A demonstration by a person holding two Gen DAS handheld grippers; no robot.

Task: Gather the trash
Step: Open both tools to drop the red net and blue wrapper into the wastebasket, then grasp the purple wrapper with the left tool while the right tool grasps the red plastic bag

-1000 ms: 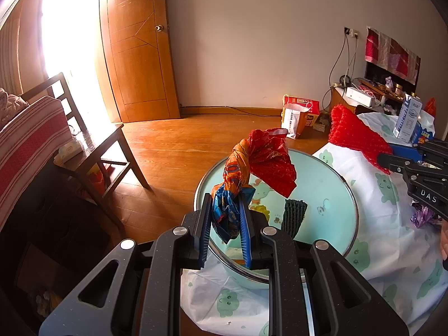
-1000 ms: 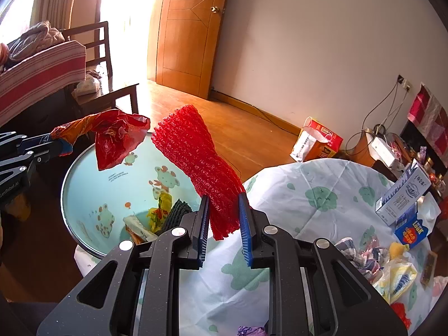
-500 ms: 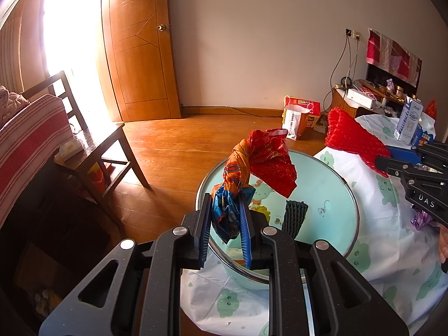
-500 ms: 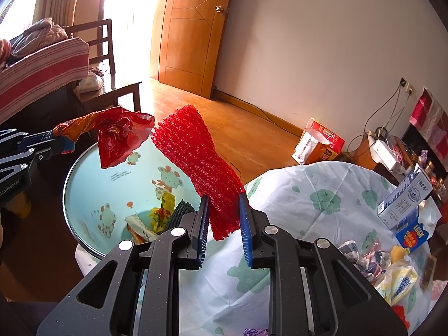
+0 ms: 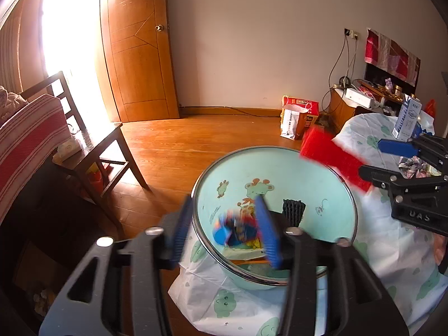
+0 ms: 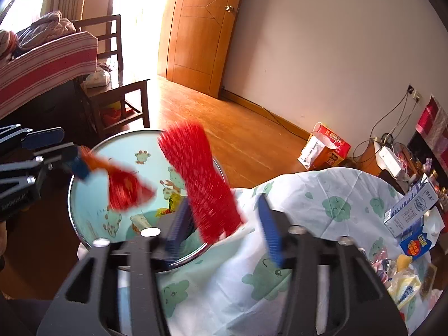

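Risk: the red foam mesh sleeve point(image 6: 198, 179) hung partly over the steel rim of the pale green cartoon-printed basin point(image 5: 330, 207); in my judgement it could tip outward onto the white tabletop cover with green prints point(image 6: 322, 204), since much of its length stood above and beside the rim.
Second risk: the crumpled red and orange plastic wrapper point(image 6: 123, 187) appeared mid-fall over the basin; being light, it might drift to the near wall rather than the bottom.
Left tool point(image 5: 226, 232): jaws had just been opening and stood apart, released. In its own view the wrapper showed as a blur between the blue pads, with no pad pressing on it.
Right tool point(image 6: 224, 226): jaws had just been opening, likewise released; the mesh sleeve stood between the pads, free of both.
Basin contents: a black ribbed piece point(image 5: 292, 210) and other scraps lay inside.
Remaining: more litter lay on the tabletop at the far right.
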